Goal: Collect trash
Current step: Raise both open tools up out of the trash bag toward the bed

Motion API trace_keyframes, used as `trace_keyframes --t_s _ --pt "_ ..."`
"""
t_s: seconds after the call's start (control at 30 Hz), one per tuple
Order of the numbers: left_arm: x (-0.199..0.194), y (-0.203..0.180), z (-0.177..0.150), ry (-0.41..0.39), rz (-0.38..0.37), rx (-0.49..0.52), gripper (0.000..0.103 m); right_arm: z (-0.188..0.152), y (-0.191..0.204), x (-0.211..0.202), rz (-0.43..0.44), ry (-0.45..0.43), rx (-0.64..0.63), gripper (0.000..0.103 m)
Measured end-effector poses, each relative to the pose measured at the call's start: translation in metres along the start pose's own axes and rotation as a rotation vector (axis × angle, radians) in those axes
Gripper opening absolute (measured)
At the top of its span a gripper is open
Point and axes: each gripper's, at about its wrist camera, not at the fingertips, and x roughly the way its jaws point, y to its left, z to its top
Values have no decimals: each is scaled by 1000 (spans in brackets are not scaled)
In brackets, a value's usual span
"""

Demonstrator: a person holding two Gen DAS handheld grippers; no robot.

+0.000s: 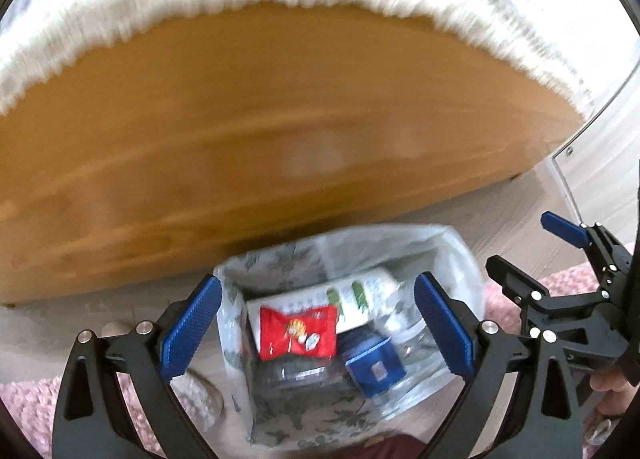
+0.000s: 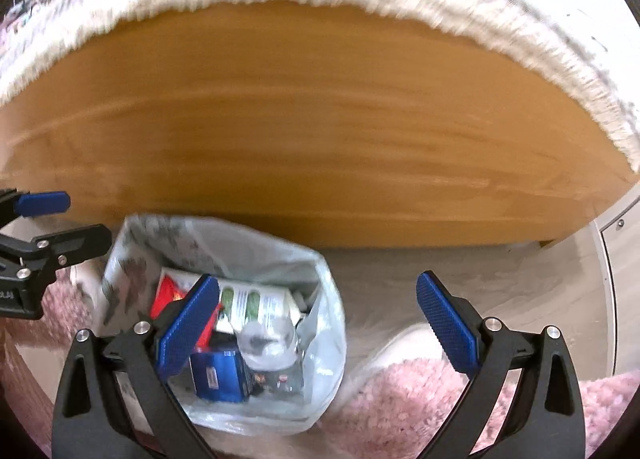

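The trash bag (image 1: 352, 259), a thin translucent liner printed with grey-green leaf shapes, stands open on the floor against the foot of a wooden panel (image 1: 280, 131), at about 6 o'clock in the left wrist view and 7 o'clock in the right wrist view. Inside it, a red snack packet (image 1: 298, 333) lies on top near the middle, partly over a white carton with green ovals (image 1: 360, 295); a blue box (image 1: 376, 367) sits at the packet's 4 o'clock, and a crumpled clear plastic bottle (image 2: 268, 343) rests beside the box. A dark wrapper (image 1: 292, 373) lies under the packet, too blurred to identify. Motion blur smears both views, so the print on the packet, the carton and the small label on the blue box cannot be read. In the right wrist view a finger covers most of the red packet. The left gripper (image 1: 320, 333) hovers directly above the bag's mouth with its jaws spread wide, holding nothing. The right gripper (image 2: 320, 333) hangs just to the bag's right, jaws equally wide apart and empty, its left finger over the bag's contents and its right over a pink shaggy rug (image 2: 420, 399). A fringed white bedspread (image 1: 120, 19) hangs over the top of the wooden panel, and pale grey flooring (image 2: 440, 279) lies between panel and rug.
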Motion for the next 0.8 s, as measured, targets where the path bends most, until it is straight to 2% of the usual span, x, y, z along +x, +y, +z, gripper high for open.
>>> trace_keyframes --t_s 0.3,0.4,0.6,0.73,0.8 --pt "-72 -15 13 -282 26 91 95 16 -20 -47 -23 -180 50 95" --pt "-90 -11 22 -321 54 94 95 29 -21 -67 -30 -257 47 95" --pt "-116 7 33 -375 39 34 95 56 -24 -105 -17 -443 49 95" --pt "-131 18 38 -416 40 9 95 75 -25 -118 -29 -511 55 95" --pt "-140 23 42 -436 10 4 95 80 -27 -122 -28 -541 58 95"
